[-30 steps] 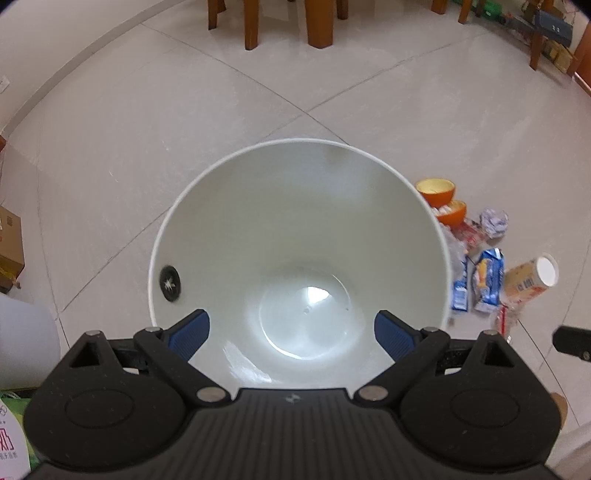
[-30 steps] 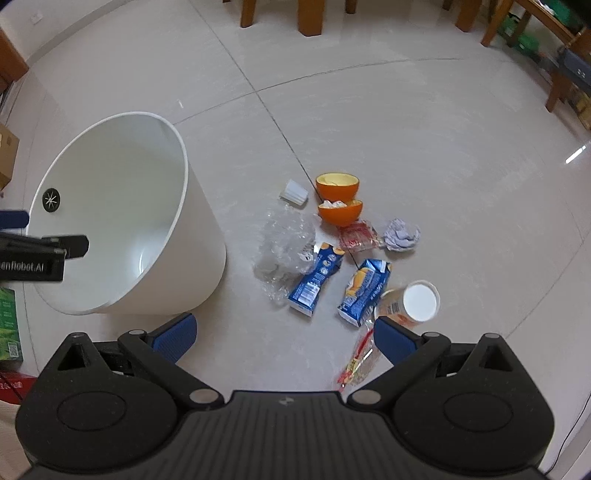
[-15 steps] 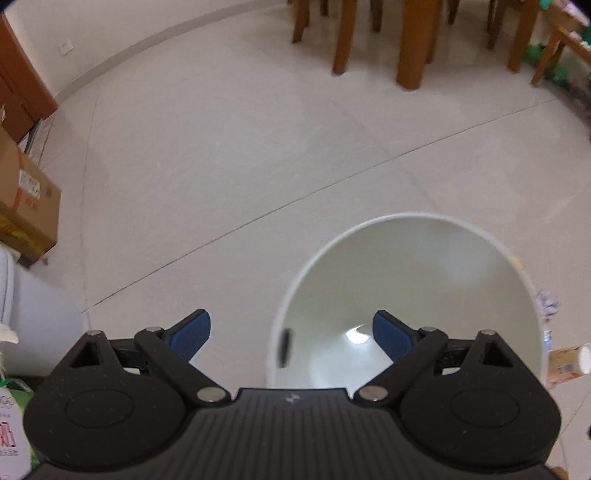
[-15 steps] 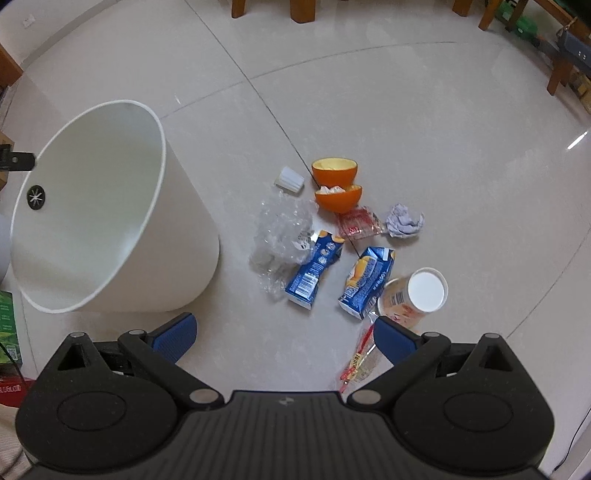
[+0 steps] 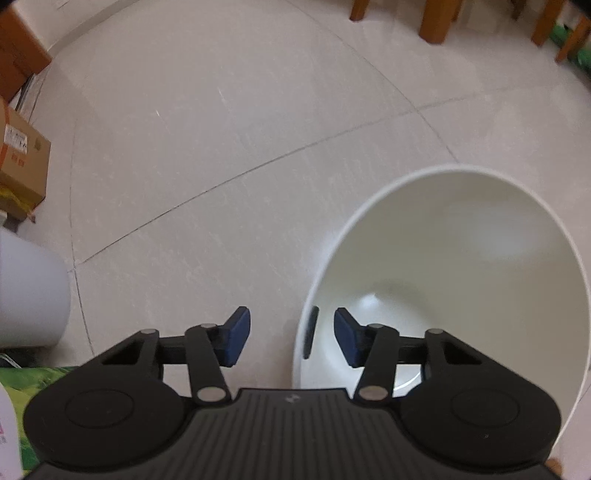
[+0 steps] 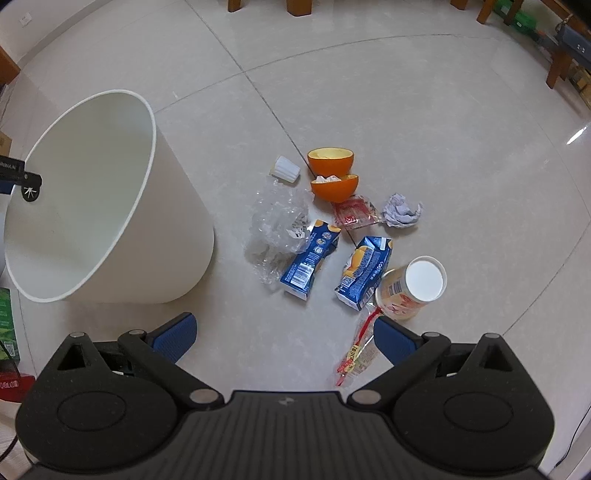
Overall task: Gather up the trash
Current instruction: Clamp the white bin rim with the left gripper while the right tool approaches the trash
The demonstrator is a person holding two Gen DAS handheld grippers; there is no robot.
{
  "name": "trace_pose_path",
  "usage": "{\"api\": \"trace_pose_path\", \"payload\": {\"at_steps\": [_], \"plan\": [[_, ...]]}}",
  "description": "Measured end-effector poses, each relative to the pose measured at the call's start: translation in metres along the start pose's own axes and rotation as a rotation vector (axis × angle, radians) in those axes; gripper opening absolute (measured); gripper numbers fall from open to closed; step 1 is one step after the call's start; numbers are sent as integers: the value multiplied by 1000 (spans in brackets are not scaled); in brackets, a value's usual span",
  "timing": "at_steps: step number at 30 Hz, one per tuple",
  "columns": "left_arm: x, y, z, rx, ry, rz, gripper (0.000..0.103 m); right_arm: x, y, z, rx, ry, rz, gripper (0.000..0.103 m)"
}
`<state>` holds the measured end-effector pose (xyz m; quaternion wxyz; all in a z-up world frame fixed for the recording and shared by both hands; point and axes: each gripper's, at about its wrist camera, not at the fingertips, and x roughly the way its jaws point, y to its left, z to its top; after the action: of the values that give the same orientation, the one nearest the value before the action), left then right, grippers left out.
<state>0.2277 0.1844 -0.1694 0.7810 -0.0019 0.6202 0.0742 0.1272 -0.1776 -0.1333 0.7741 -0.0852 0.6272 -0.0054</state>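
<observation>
A white waste bin [image 5: 480, 258] stands on the tiled floor. My left gripper [image 5: 291, 341] straddles its near rim [image 5: 306, 295], one blue pad outside, one inside, jaws half-narrowed and apart from the rim. In the right wrist view the bin [image 6: 177, 236] is at left, with the left gripper's tip [image 6: 22, 177] at its rim. Right of it lies trash: two orange halves [image 6: 334, 186], clear plastic [image 6: 277, 221], two blue cartons [image 6: 308, 258], a lidded cup [image 6: 413, 288], crumpled paper [image 6: 400, 214], a red wrapper [image 6: 352, 214]. My right gripper [image 6: 284, 338] hangs open above the floor, holding nothing.
A thin clear wrapper [image 6: 356, 350] lies by the right gripper's right finger, and a small white cup [image 6: 284, 169] beside the oranges. Cardboard boxes [image 5: 22, 162] and a white container [image 5: 29, 291] sit at the left. Wooden furniture legs [image 5: 439, 18] stand at the back.
My left gripper has shifted left until the bin's rim lies between its fingers, and its jaws have narrowed. The right gripper has stayed open and hardly moved.
</observation>
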Motion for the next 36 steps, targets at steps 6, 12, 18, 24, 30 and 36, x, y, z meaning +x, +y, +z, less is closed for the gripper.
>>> {"api": "trace_pose_path", "payload": {"at_steps": [6, 12, 18, 24, 30, 36], "plan": [[0, -14, 5, 94, 31, 21, 34, -1, -5, -3, 9, -4, -6, 103], [5, -17, 9, 152, 54, 61, 22, 0, -11, -6, 23, -2, -12, 103], [4, -13, 5, 156, 42, 76, 23, 1, -13, -6, 26, 4, -14, 103], [3, -14, 2, 144, 22, 29, 22, 1, -12, -8, 18, -1, -14, 103], [0, -13, 2, 154, 12, 43, 14, 3, -11, -7, 17, 6, -17, 103], [-3, -9, 0, 151, 51, 28, 13, 7, -14, -8, 23, 13, -28, 103]]}}
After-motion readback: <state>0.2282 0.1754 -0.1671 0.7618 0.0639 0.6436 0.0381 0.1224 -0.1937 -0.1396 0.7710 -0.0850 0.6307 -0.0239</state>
